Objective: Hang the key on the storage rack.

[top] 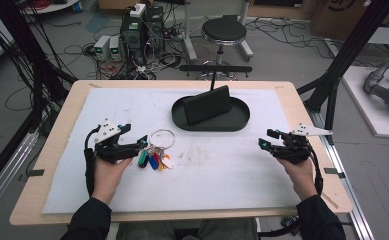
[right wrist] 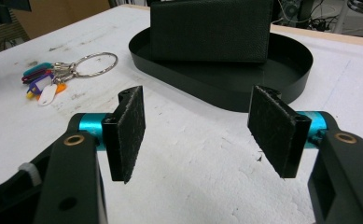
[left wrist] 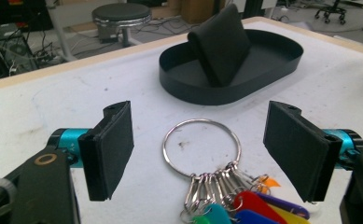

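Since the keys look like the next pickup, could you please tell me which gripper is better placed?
Left: the left gripper has open jaws either side of the key ring. The right gripper hovers far away.

In the left gripper view the coloured key tags run off the bottom edge. The black wallet hides part of the tray's floor behind it.

Black hand-held claws, dark sleeves

Each claw, left claw and right claw, has two black jaws faced with flat dark pads, turquoise metal collars behind them, a grey three-cornered plate on top and a black trailing cable.
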`<state>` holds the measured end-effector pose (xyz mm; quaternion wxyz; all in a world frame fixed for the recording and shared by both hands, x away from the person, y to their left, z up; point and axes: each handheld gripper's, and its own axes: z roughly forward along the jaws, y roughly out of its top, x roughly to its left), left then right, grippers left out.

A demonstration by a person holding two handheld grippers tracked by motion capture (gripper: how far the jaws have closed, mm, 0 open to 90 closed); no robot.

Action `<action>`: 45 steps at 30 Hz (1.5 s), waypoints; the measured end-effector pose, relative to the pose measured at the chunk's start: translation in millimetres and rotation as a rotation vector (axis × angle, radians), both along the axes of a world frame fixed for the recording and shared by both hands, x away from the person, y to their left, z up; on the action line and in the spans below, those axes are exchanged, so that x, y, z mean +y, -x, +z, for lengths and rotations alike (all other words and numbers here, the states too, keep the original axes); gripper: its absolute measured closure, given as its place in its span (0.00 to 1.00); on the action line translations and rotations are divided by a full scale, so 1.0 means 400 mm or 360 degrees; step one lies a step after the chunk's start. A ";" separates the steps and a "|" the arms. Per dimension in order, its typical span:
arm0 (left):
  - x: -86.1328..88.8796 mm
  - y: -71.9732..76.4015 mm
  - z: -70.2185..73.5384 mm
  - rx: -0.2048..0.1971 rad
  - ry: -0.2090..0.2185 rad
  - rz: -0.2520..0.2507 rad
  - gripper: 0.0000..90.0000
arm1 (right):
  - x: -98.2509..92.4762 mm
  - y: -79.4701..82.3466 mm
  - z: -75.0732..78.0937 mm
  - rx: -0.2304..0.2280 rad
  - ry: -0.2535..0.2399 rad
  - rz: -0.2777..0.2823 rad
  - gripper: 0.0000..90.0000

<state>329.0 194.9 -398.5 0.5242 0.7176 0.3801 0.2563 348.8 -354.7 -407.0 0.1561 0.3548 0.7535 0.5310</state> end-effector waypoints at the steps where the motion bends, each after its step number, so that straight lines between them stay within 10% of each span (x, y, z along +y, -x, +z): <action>1: 0.004 -0.001 -0.001 0.0004 0.0011 0.0001 0.27 | 0.000 0.000 0.000 -0.0001 0.0002 0.0000 0.41; 9: 0.025 -0.015 0.002 0.0000 0.0064 0.0054 0.30 | 0.002 -0.001 -0.002 0.0000 0.0012 0.0012 0.41; 24: -0.015 -0.103 -0.044 0.0233 0.0046 0.0043 0.51 | -0.023 0.012 -0.006 -0.0010 0.0012 -0.0026 0.42; 45: -0.112 -0.201 -0.102 0.0468 -0.0322 0.0162 0.79 | -0.008 0.002 -0.013 -0.0008 0.0048 0.0007 0.42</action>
